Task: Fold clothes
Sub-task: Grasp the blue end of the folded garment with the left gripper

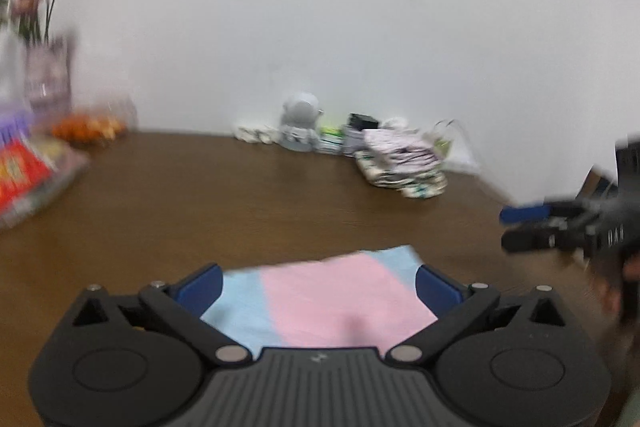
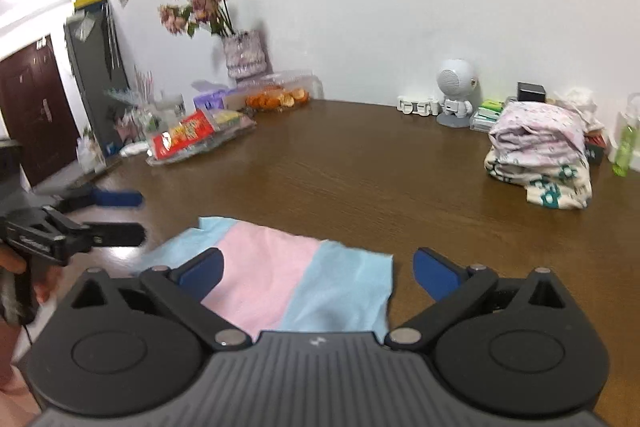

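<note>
A pink and light-blue cloth [image 2: 280,275] lies flat on the brown wooden bench [image 2: 360,167], close to the person. The left tool [image 1: 320,285] hovers just above the cloth with its blue pads spread wide, gripping nothing. The right tool [image 2: 316,273] hovers over the same cloth, its pads likewise wide apart and empty. A stack of folded clothes [image 2: 540,159] sits well apart at the bench's far right, near a small white robot figurine [image 2: 456,95].
</note>
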A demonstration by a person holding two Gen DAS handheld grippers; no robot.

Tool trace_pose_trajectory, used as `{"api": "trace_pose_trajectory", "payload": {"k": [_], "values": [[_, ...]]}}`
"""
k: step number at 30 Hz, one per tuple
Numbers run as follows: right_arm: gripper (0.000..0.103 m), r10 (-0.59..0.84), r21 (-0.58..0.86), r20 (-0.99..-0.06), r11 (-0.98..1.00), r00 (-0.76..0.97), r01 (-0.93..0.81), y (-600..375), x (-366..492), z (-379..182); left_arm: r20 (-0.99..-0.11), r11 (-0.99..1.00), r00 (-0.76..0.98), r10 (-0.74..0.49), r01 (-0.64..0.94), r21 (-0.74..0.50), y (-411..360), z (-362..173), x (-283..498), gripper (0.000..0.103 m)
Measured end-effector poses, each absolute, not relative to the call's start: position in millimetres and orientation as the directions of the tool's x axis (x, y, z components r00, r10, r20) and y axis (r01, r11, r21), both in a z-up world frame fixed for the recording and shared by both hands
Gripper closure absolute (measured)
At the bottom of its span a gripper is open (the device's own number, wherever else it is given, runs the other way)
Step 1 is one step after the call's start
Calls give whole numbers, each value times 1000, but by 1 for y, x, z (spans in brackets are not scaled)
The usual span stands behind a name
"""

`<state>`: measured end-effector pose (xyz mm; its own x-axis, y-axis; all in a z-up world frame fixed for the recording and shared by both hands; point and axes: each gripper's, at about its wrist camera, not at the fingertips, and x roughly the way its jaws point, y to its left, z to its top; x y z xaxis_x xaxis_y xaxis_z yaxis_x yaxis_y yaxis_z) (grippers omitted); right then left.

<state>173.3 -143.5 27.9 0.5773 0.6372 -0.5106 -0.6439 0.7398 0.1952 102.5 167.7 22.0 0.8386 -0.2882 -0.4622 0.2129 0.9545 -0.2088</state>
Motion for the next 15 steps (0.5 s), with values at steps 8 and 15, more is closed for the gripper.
{"api": "trace_pose_trajectory", "payload": {"k": [8, 15], "values": [[0, 581, 209, -510, 799, 634, -563, -170, 128, 15, -470, 926, 809, -354, 234, -295, 143, 19, 81, 0], [0, 602, 260, -478, 793, 640, -551, -180, 107, 10, -471, 927, 811, -347, 221, -303, 138, 18, 61, 0]]}}
